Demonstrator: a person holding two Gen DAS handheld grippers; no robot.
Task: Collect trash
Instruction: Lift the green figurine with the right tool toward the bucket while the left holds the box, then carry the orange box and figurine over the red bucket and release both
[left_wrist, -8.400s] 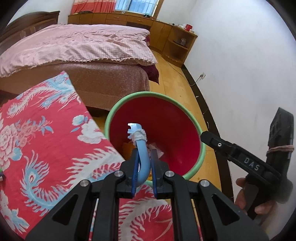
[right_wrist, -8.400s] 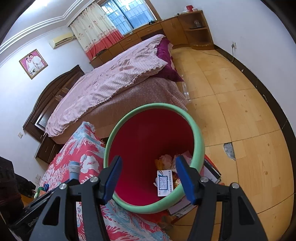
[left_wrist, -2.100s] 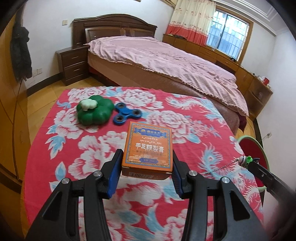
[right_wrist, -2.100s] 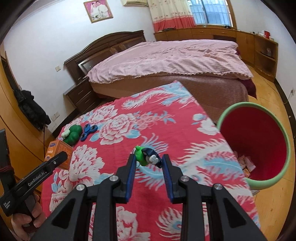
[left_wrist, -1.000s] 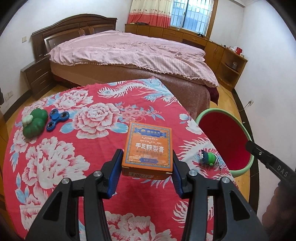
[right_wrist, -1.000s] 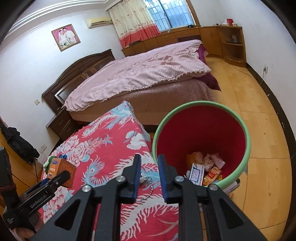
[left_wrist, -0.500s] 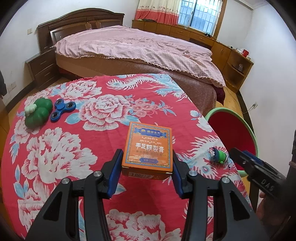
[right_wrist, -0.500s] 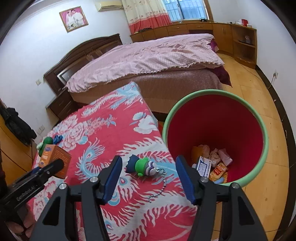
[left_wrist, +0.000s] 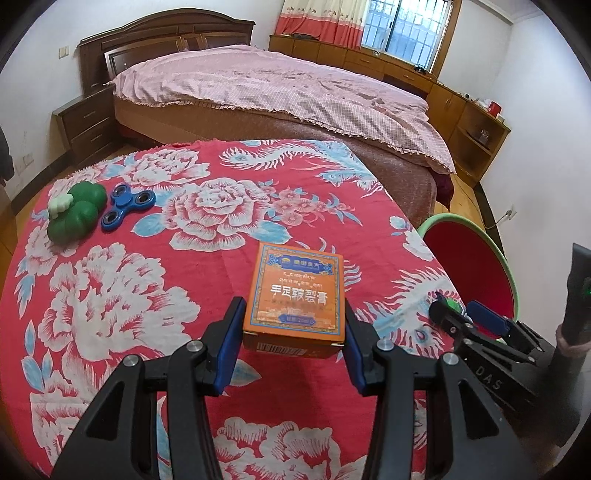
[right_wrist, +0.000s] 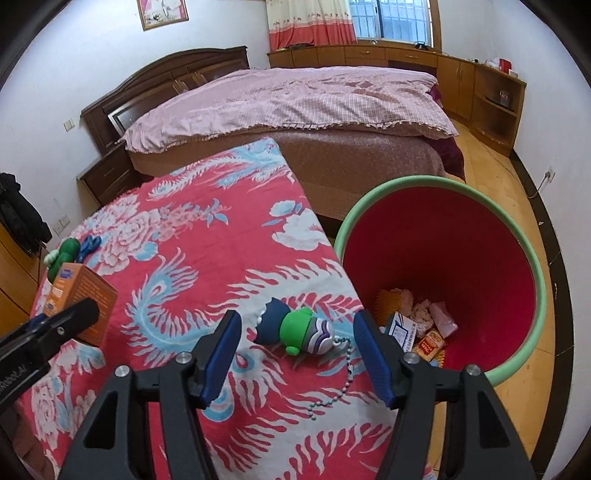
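We have just let go of the green keychain toy — it lies on the counter between our right hand-held gripper, spread, beside the red bin, not binned; left hand-held gripper pinches the orange box.

Bin mouth unobstructed beside table

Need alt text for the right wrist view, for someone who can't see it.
The right gripper, jaws open, hovers over a small green and navy keychain figure lying on a red floral tablecloth. A green-rimmed red bin holding wrappers stands beside the table, a bed behind.
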